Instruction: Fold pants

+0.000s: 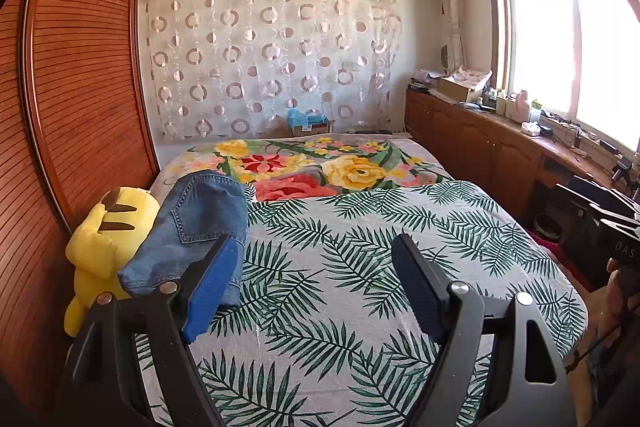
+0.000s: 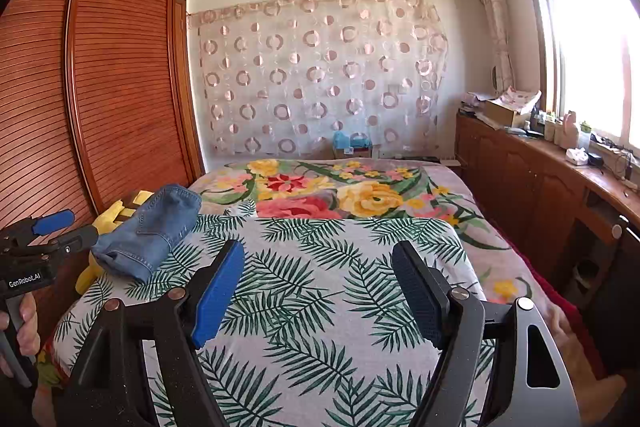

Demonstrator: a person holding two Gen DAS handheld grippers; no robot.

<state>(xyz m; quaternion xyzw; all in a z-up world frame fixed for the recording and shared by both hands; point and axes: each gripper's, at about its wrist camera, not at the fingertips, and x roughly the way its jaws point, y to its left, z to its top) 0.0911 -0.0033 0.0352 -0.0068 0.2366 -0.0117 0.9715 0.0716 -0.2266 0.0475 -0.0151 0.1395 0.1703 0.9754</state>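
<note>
The folded blue denim pants (image 1: 200, 219) lie as a compact bundle at the left side of the bed, leaning on a yellow plush toy (image 1: 100, 239). My left gripper (image 1: 316, 243) hovers over the leaf-print cover (image 1: 400, 219), open, with nothing between its blue pads; its left finger overlaps the bundle's near edge in the picture. In the right wrist view the pants (image 2: 152, 231) lie to the left, beyond my right gripper (image 2: 319, 247), which is open and holds nothing. The left gripper (image 2: 85, 225) shows there at the left edge, a hand on its handle, just short of the pants.
A floral blanket (image 1: 320, 167) covers the far half of the bed. A slatted wooden wardrobe (image 1: 80, 87) stands close on the left. Low wooden cabinets (image 1: 480, 139) with clutter on top run under the window on the right. A box (image 2: 354, 147) sits behind the bed's head.
</note>
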